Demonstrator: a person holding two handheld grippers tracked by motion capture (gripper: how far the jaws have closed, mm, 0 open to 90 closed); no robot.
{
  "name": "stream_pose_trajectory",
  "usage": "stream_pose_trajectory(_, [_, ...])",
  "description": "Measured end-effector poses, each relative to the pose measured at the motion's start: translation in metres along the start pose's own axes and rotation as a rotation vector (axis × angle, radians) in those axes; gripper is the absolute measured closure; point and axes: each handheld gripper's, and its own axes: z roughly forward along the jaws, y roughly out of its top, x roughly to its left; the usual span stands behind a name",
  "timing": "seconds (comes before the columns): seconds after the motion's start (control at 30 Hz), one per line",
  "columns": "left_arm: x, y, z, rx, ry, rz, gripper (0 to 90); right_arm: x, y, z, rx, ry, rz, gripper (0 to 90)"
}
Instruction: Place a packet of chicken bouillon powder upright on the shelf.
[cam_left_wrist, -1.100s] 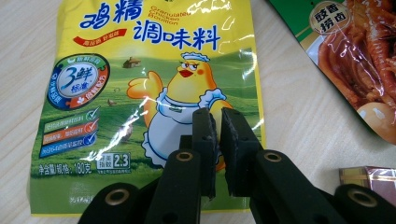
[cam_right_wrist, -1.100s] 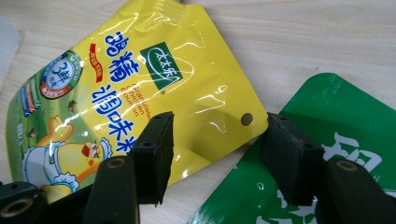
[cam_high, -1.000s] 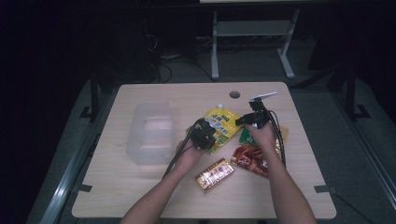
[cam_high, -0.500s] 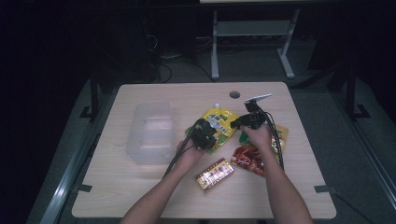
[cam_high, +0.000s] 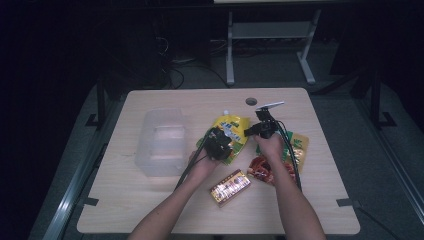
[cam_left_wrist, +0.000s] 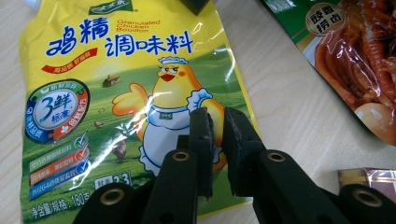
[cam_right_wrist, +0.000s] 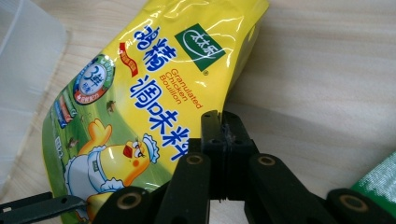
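Since a second ago the right tool (cam_right_wrist: 223, 122) has just been closing, now pinching the yellow pouch's (cam_high: 231, 134) edge, while the left tool (cam_left_wrist: 215, 122), nearly shut, clamps its lower edge. Between both tools the pouch lies on the counter (cam_high: 320, 200); such thin edge grips could slip off the glossy film when lifted.

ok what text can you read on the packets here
yellow pouch:
"鸡精调味料"
"Granulated Chicken Bouillon"
"3鲜"
"180"
its green logo and the small badge lines: too small to read
green packet: brown badge, characters too blurred to read
gold bar: print too small to read
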Motion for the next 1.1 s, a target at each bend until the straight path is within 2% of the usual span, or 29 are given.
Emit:
stream_pose_trajectory(0.07, [0.001,0.000,-0.002,0.010,-0.008,0.009,79.2,0.003,0.000,-0.001,-0.005,-0.007,-0.014,89.7])
stream_pose_trajectory(0.23, [0.004,-0.002,-0.006,0.002,-0.020,-0.010,75.5,0.009,0.001,-0.008,-0.022,-0.005,-0.041,90.0])
stream_pose_trajectory(0.33, [0.006,-0.003,-0.011,-0.014,-0.031,-0.026,73.8,0.013,0.002,-0.014,-0.037,-0.005,-0.064,90.0])
stream_pose_trajectory(0.4, [0.006,-0.004,-0.017,-0.034,-0.045,-0.037,73.1,0.017,0.003,-0.022,-0.065,-0.007,-0.096,90.0])
stream_pose_trajectory(0.53, [0.005,-0.004,-0.023,-0.042,-0.060,-0.032,70.1,0.022,0.003,-0.029,-0.083,-0.008,-0.119,90.0])
stream_pose_trajectory(0.83, [-0.003,-0.009,-0.040,-0.095,-0.094,-0.024,65.3,0.038,0.004,-0.054,-0.143,0.006,-0.197,90.0])
stream_pose_trajectory(0.97, [-0.011,-0.014,-0.053,-0.129,-0.085,-0.007,58.6,0.054,0.005,-0.068,-0.157,0.026,-0.246,90.0])
stream_pose_trajectory(1.1, [-0.018,-0.022,-0.063,-0.167,-0.082,0.011,53.4,0.074,0.004,-0.080,-0.183,0.042,-0.324,90.0])
